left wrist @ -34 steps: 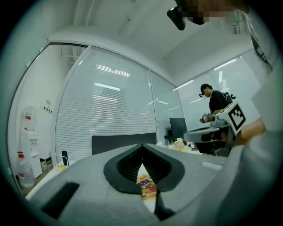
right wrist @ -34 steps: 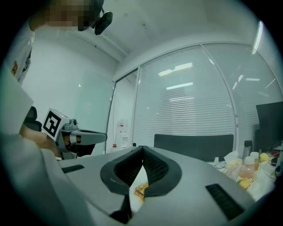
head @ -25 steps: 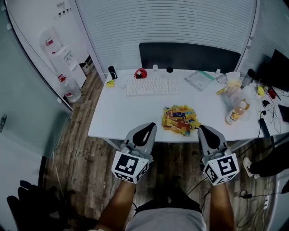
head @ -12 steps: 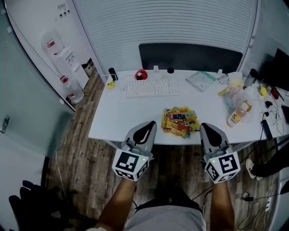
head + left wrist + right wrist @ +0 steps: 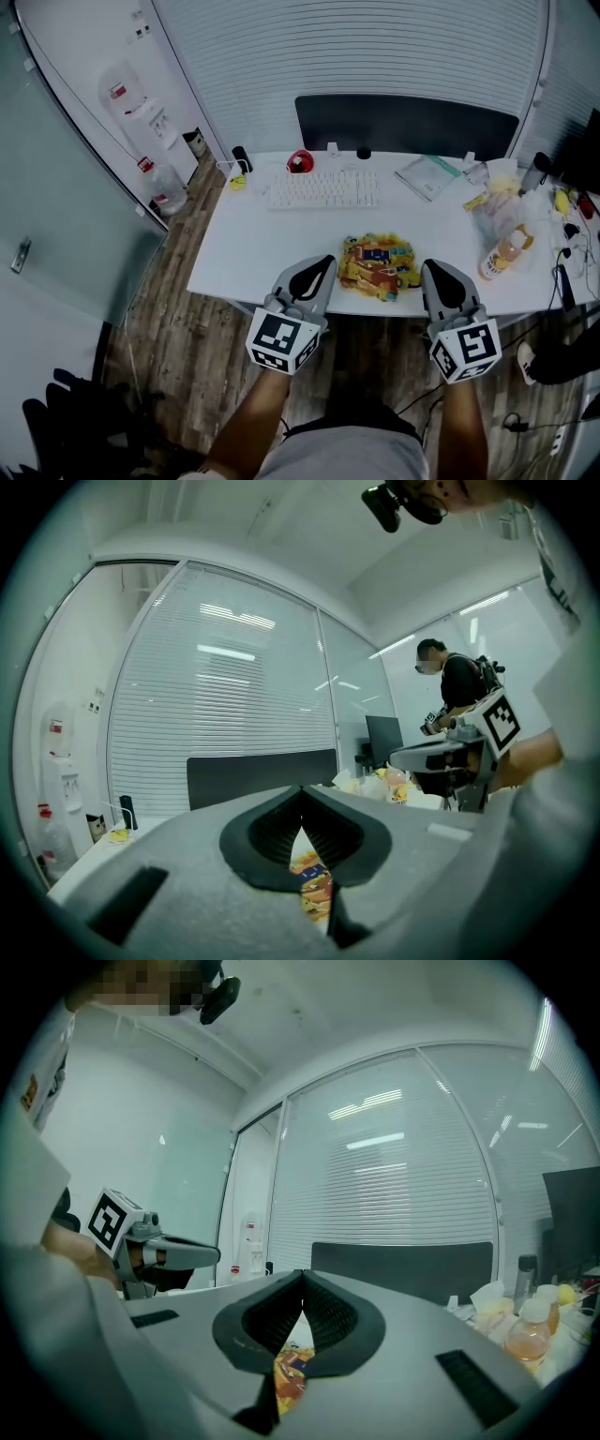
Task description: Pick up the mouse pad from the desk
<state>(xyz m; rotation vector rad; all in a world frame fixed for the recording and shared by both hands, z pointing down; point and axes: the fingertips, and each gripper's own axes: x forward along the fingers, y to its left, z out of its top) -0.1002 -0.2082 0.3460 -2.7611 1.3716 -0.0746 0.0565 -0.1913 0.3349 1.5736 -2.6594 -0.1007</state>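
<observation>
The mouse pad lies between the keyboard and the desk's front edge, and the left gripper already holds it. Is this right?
No. The left gripper holds nothing: the left gripper view shows its jaws shut and empty. The mouse pad does lie between the keyboard and the desk's front edge.

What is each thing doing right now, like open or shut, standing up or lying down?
left gripper: shut, empty.
right gripper: shut, empty.
mouse pad: lying on the desk near its front edge, untouched.
bottle: standing upright.
keyboard: lying flat.
</observation>
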